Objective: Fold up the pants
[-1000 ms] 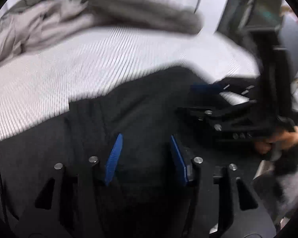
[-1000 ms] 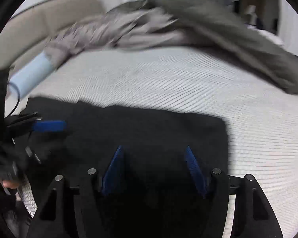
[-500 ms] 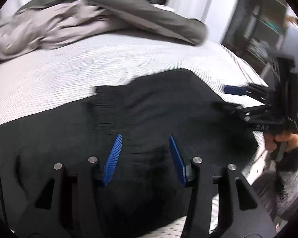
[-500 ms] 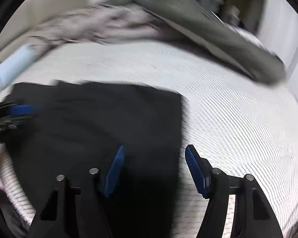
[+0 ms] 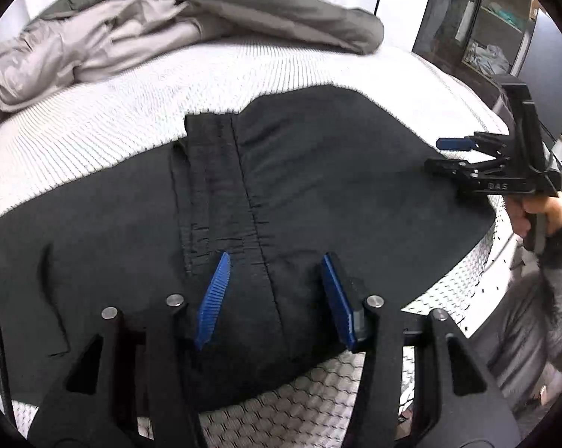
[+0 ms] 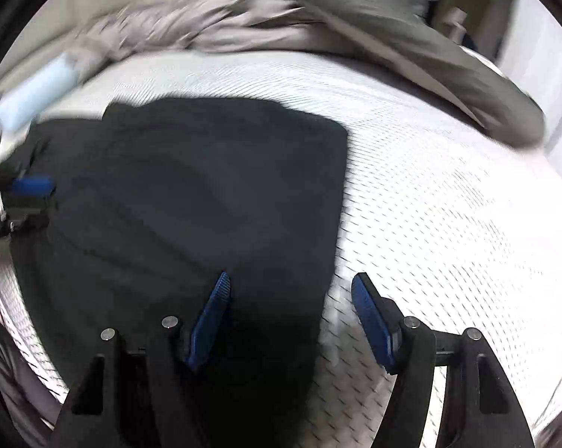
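Black pants are lying flat on the bed, free mattress lying beyond their right edge. Both the left gripper and the right gripper are being held with fingers apart, gripping nothing.

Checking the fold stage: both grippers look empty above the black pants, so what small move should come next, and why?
Probably lower the right gripper onto the black pants edge it straddles and close. Both it and the left gripper are open, holding nothing.

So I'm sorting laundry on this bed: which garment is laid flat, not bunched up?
The black pants, spread flat on the white bedcover; the beige garment and grey-green one lie crumpled behind.
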Available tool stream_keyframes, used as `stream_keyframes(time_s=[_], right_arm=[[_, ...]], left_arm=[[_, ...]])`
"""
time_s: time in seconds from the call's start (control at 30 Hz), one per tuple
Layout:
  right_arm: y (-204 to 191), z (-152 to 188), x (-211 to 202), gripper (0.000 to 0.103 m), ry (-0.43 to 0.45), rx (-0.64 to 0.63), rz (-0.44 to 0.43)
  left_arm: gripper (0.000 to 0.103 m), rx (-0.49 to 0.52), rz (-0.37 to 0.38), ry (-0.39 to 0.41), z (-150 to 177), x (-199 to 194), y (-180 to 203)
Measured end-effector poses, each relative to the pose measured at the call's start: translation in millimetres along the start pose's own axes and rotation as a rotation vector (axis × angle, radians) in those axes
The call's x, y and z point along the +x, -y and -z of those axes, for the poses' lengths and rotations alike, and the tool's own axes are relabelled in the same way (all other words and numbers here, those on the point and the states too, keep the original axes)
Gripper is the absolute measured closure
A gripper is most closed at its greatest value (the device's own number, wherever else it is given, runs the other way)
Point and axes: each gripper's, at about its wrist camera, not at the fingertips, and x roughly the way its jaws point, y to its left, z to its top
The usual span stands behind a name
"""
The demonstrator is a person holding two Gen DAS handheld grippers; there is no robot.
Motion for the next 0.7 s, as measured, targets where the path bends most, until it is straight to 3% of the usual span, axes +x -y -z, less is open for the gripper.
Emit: stream_keyframes(time_s=[0.1, 0.2, 0.3, 0.43, 0.53, 0.6, 0.7], right_arm=[[-34, 1, -22, 0.035, 0.061, -0.044, -0.094], [-93, -6, -20, 0.035, 0.049, -0.132, -0.191], [-116, 6, 1, 0.035, -0.037, -0.246, -0.128], [-70, 18, -8, 0.036, -0.020, -0.198, -0.119], [-23, 39, -23, 0.035, -0.017, -0.095, -0.127], [10, 35, -20, 0.035, -0.001, 0.049, -0.223], [29, 29, -21, 0.035, 0.038, 0.199, -0.317]], left_arm=[[0.054, 0.039, 0.061, 0.038, -4, -11, 24], [0.054, 0.095, 0.090, -0.023, -4, 5, 48], [0.054, 0.142, 0.066, -0.060, 0, 21, 54], [0.054, 0.125, 0.099, -0.075, 14, 4, 35], [0.055, 0.084, 0.134, -0.074, 29, -12, 16], [0.054, 0.048, 0.144, -0.055, 29, -20, 6], [0.054, -0.057, 0.120, 0.007, 28, -47, -19]])
